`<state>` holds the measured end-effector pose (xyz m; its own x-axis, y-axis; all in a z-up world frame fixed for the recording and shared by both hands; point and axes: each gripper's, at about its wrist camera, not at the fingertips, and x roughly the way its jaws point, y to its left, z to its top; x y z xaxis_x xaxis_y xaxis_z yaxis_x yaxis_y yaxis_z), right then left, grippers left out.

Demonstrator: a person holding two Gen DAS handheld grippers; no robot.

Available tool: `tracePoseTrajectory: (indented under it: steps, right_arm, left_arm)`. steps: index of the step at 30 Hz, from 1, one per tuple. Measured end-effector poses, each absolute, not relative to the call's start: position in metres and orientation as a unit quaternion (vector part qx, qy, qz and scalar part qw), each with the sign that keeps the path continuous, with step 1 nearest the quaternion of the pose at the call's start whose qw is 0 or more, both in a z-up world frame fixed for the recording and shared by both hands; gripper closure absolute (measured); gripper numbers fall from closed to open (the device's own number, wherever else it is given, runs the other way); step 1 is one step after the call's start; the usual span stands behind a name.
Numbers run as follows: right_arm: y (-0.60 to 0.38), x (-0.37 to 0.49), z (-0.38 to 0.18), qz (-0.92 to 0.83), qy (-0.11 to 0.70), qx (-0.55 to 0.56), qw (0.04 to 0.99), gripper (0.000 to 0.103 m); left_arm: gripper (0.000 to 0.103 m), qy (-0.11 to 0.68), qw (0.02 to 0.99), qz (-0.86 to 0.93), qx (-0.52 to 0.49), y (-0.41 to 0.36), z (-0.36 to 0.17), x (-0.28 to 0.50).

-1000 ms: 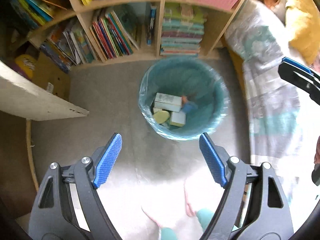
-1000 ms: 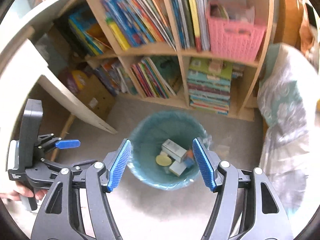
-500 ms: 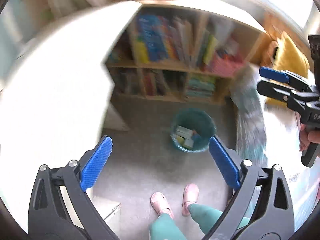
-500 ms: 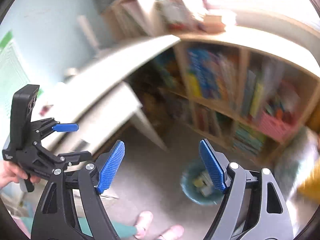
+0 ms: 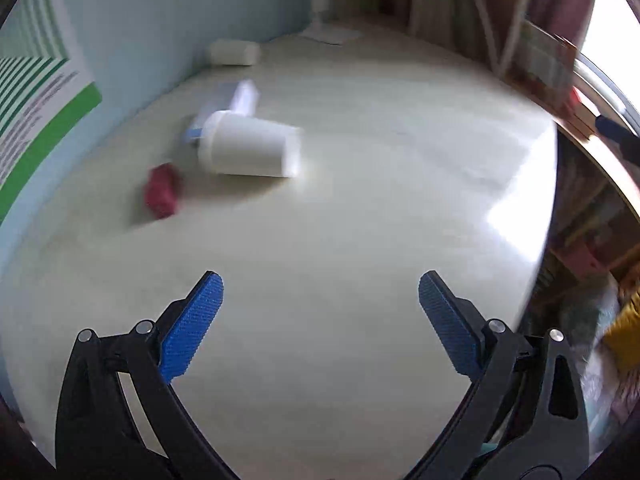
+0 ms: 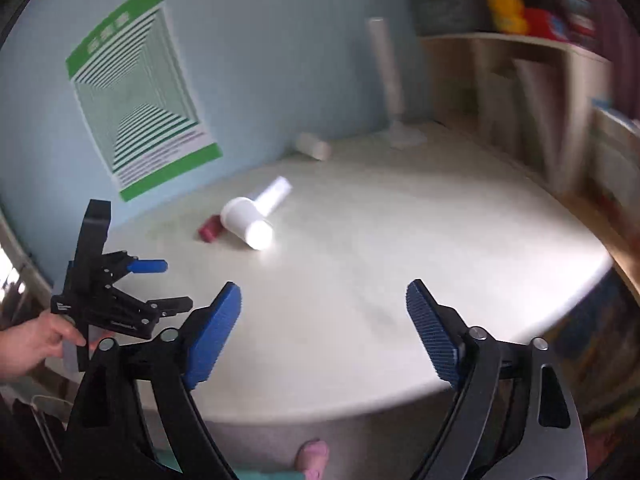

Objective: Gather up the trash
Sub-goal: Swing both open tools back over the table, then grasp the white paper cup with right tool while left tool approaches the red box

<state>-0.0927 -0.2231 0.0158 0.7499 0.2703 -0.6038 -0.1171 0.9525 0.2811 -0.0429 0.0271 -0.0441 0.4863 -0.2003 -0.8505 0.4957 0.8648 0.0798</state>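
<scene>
While both grippers hang empty above the near edge of the table (image 6: pixel 400 240): white cup (image 5: pixel 250 148) on its side toward the far left corner by the wall, long axis running roughly left to right in the left wrist view, mouth rightward. Red scrap (image 5: pixel 161 191) just beside its base; pale tube (image 5: pixel 244 98) behind. Left gripper (image 5: pixel 320 320) spread wide, nothing between; judged nearer. Right gripper (image 6: pixel 324 326) jaws opening, nothing between.
</scene>
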Motion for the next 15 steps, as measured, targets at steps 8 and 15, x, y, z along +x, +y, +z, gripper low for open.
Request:
tracePoseTrajectory:
  steps: [8,15]
  right_arm:
    - [-0.142,0.023,-0.006,0.187,0.384,0.042,0.903,0.015]
    - [-0.084,0.099,-0.047,0.236,0.446,-0.033,0.863,0.015]
  left_arm:
    - [0.007,0.47,0.863,-0.129,0.132,0.111,-0.05,0.041]
    - [0.008,0.494,0.857,-0.118,0.09,0.143,-0.073,0.109]
